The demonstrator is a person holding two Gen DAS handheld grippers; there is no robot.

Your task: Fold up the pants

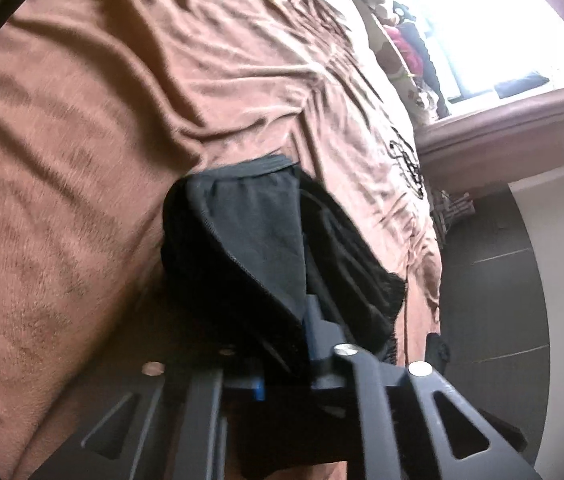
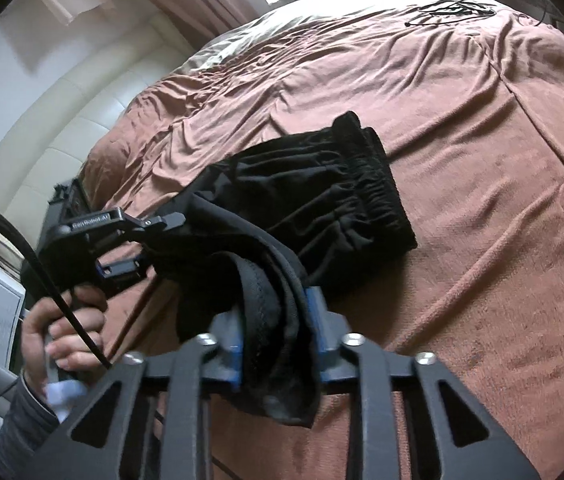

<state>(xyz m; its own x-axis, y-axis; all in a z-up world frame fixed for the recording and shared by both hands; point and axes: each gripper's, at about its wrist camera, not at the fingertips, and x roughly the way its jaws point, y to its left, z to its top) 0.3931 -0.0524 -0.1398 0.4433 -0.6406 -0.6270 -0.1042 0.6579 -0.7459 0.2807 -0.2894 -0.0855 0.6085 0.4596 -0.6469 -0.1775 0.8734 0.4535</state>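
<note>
Left gripper: our jaws clamped the pants.
Right gripper: jaws pinched bunched fabric.
Technique: we judged even tension best, laying folds flat on the bed.

My grippers are black frames with triangular cutouts, silver screws and blue finger pads. White lettering marks my left gripper; a black cable crosses my bare left hand, grey-sleeved.

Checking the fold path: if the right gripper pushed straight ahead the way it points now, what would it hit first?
Probably the black pants themselves: the right gripper is clamped on their end, and the gathered waistband part lies just ahead on the brown blanket. Depth is uncertain.
</note>
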